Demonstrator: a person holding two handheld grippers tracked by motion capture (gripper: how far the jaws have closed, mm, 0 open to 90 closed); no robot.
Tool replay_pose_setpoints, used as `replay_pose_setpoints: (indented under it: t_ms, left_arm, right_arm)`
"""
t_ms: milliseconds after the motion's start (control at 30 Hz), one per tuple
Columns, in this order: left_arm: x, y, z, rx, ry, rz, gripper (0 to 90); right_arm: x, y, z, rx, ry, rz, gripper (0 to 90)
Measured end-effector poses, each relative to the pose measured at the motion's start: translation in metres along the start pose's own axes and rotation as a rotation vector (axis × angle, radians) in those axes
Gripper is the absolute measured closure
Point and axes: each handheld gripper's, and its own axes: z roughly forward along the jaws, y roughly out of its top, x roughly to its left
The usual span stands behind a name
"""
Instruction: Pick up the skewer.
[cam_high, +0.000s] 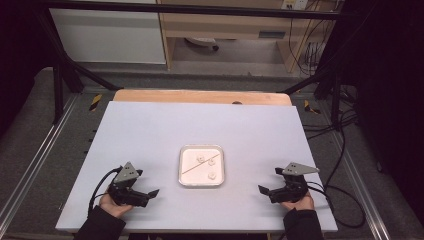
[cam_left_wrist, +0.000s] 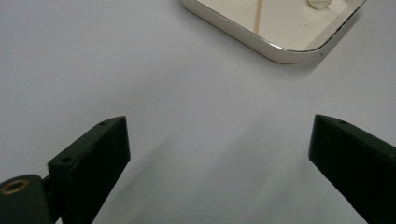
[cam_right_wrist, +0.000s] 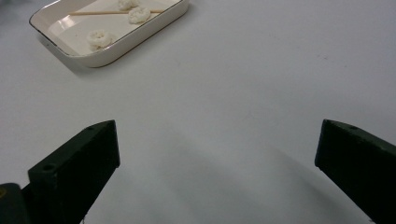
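A matte white board (cam_high: 150, 130) lies on a wooden table (cam_high: 200, 96), whose bare pale wood shows as a strip along the far edge. Near the middle of the board, a little toward the near edge, sits a shallow square tray (cam_high: 182, 172) with rounded corners, glossy cream-white with a thin darker rim. Inside it lie three small white lumpy pieces (cam_high: 212, 175), soft-looking and ring-like in the right gripper view; what they are made of cannot be told. A thin, straight wooden skewer (cam_high: 192, 168) lies diagonally across the tray floor, close beside two of the pieces.

At the near left corner, a hand holds the left gripper (cam_high: 150, 193), black with a grey three-cornered plate on top. Its two blocky black jaws stand wide apart over bare board, holding nothing, well apart from the tray. At the near right corner, the other hand holds the right gripper (cam_high: 263, 190), which has the same build. Its jaws are likewise spread wide and empty, pointing toward the tray. A black cable trails from each gripper.
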Motion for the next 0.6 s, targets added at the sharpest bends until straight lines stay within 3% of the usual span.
replay_pose_setpoints:
  t_ms: [600]
  left_arm:
    - [-0.015,0.014,0.008,0.011,-0.001,0.000,6.0]
  right_arm:
    - [0.001,0.000,0.000,0.005,-0.002,-0.002,0.7]
